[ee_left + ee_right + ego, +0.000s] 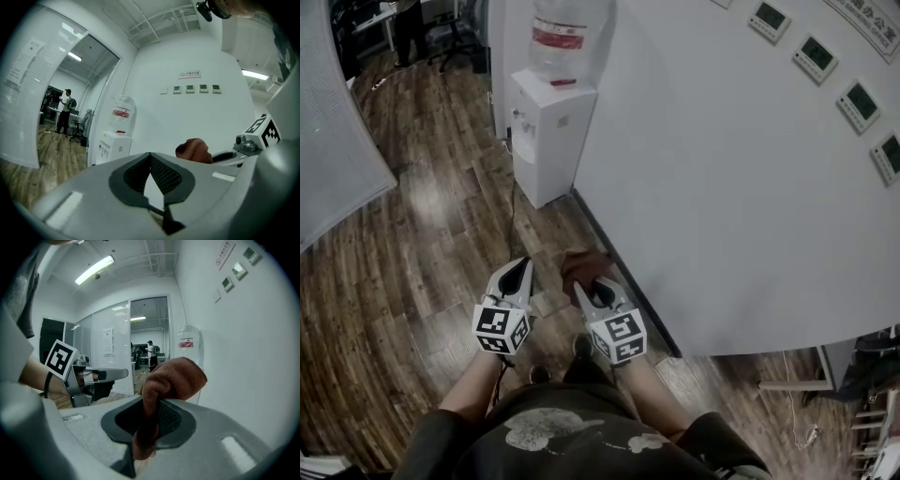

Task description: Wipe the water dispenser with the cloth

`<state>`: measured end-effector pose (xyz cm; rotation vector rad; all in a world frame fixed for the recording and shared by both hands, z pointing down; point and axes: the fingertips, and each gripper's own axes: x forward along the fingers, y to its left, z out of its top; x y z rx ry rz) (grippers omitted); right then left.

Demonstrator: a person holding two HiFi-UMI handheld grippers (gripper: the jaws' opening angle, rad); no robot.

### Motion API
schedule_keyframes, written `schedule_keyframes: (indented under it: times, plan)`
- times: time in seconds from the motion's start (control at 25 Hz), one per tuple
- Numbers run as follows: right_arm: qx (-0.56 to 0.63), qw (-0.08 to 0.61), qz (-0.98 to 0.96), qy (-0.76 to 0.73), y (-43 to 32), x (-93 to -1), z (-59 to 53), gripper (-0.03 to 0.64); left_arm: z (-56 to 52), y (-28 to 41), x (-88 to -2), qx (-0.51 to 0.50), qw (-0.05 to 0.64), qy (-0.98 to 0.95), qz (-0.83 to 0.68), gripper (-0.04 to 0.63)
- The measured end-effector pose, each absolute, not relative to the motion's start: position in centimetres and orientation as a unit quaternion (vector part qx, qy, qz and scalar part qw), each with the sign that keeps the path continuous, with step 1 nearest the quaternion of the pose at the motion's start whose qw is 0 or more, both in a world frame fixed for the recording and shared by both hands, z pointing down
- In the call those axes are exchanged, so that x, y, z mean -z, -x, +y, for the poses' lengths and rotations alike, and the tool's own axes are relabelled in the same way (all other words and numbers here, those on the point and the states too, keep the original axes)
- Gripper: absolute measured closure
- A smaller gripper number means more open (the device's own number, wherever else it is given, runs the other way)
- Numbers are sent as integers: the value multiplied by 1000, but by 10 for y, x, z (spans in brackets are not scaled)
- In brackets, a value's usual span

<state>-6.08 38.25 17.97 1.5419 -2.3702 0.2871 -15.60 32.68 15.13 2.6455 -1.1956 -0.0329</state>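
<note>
On the left, a left gripper [518, 267] clenched on nothing; ahead and well apart, the white water dispenser [546, 141] against the wall [722, 187]; on the right, a right gripper [593, 286] pinching a rust-brown cloth [171, 376] by one bunched fold. Walk up close first, keep that pinch firm, press the loose fold flat on the top panel, wipe downward in overlapping passes, and probably go gently round the taps. As for writing: a red label [558, 36] on the bottle [572, 56], too small to read; a sign [867, 23] above the wall panels [861, 101], likewise illegible
</note>
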Motion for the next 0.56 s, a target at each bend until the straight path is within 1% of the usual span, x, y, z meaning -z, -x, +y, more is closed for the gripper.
schedule_keyframes:
  times: [0.16, 0.56]
  plan:
    - [-89, 158, -828, -531, 68, -177, 381, 561, 326, 169, -148, 18, 120, -901, -417, 575]
    - [-83, 153, -831, -528, 82, -168, 366, 561, 312, 196, -143, 21, 112, -892, -437, 575]
